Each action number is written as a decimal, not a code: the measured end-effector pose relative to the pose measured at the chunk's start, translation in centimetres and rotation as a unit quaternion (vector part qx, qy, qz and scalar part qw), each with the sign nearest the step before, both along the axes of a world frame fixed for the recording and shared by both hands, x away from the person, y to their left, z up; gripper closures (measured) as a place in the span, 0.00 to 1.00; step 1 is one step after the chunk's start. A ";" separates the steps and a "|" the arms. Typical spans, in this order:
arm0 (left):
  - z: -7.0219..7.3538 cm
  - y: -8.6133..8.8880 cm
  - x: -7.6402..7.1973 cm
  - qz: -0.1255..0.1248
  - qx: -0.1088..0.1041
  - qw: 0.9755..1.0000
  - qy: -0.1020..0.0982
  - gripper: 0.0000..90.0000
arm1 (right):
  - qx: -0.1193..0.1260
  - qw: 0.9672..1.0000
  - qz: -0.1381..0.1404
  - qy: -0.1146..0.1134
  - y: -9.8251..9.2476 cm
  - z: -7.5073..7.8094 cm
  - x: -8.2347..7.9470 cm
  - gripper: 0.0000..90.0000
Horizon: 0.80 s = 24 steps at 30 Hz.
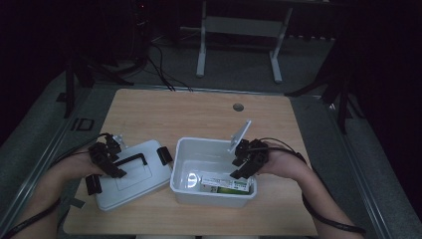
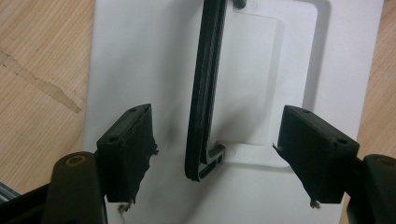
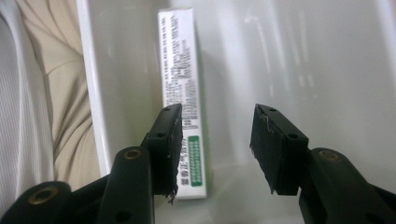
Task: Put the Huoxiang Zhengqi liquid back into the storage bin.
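A white bin [image 1: 199, 148] stands open on the wooden table, and a white and green carton [image 1: 224, 183] lies flat along its near wall. My right gripper [image 1: 240, 168] hovers over the bin's right side. In the right gripper view its jaws [image 3: 217, 114] stand open above the bin floor [image 3: 308, 60], with the carton [image 3: 180, 60] under the left one and nothing between them. The bin's white lid [image 1: 142, 181] lies to the left with its black handle [image 1: 132, 160] up. My left gripper [image 1: 110, 166] is over it, open, its jaws [image 2: 217, 119] on either side of the handle [image 2: 205, 88] and clear of it.
The lid [image 2: 140, 56] rests near the table's left front corner, with black latches [image 1: 164, 155] at its ends. A cable hole [image 1: 238, 107] sits at the back of the table. A white desk frame [image 1: 239, 30] stands on the floor beyond. Clothing [image 3: 42, 93] shows past the bin wall.
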<state>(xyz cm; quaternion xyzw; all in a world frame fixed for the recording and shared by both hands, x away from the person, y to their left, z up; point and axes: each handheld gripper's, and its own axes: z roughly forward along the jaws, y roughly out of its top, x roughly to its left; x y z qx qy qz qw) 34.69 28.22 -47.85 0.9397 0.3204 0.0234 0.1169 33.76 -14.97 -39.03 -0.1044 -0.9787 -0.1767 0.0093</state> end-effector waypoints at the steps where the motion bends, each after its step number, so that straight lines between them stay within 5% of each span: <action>1: 0.0 0.0 0.0 0.000 0.000 1.000 0.000 0.30 | 0.005 1.000 -0.003 -0.003 -0.3 0.3 0.1 0.59; 6: 0.0 0.0 0.0 -0.002 -0.003 1.000 0.004 0.30 | 0.044 0.999 -0.030 -0.008 -1.9 1.2 0.6 0.55; 13: 0.5 0.1 0.1 0.002 -0.019 1.000 -0.008 0.31 | 0.065 0.996 -0.062 -0.025 -3.8 1.7 0.8 0.42; 24: 0.7 -0.1 0.3 0.006 -0.018 1.000 -0.020 0.34 | 0.123 0.982 -0.135 -0.036 -7.4 1.2 1.5 0.18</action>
